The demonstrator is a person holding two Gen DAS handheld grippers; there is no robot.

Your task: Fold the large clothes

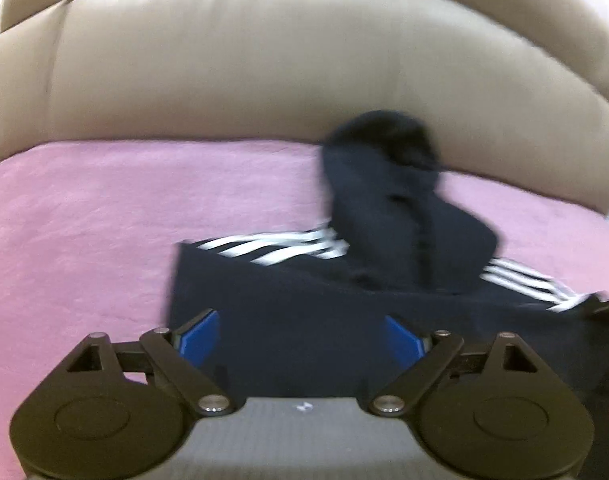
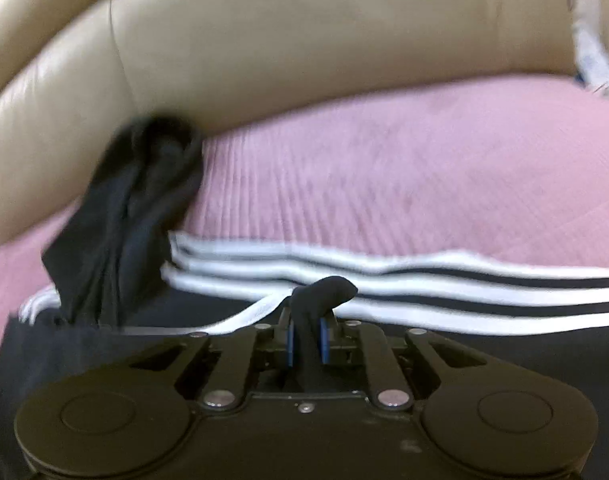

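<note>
Dark navy garment (image 1: 288, 304) with white side stripes (image 1: 272, 246), spread on a pink blanket (image 1: 84, 220) that covers the seat of a beige leather sofa (image 1: 264, 60). The garment lies toward the front edge of the seat, its striped seam running roughly parallel to that edge. One loose end of the cloth (image 1: 384, 184) stands up in a bunched fold, its tip touching the sofa's backrest; in the right wrist view the same raised fold (image 2: 136, 208) appears at the left, resting against the backrest (image 2: 304, 40) where the cushion meets the seat.

Left gripper (image 1: 300, 334): fingers spread wide, blue pads (image 1: 198, 334) well apart, nothing between them; dark fabric lies just beyond and beneath the tips. Whether the pads touch the cloth cannot be told.

Right gripper (image 2: 306, 340): fingers drawn close together, pinching a narrow ridge of the dark fabric that rises between the blue pads (image 2: 325, 340) and curls over at its top. A white drawcord (image 2: 252, 314) runs leftward beside the pinched ridge, and three white bands (image 2: 424, 276) cross the view just behind it.

Surroundings: ribbed texture shows on the blanket (image 2: 384, 180) behind the garment. A pale patterned object (image 2: 588, 40), too blurred to identify, sits at the far right corner of the seat. Both views are motion-blurred.
</note>
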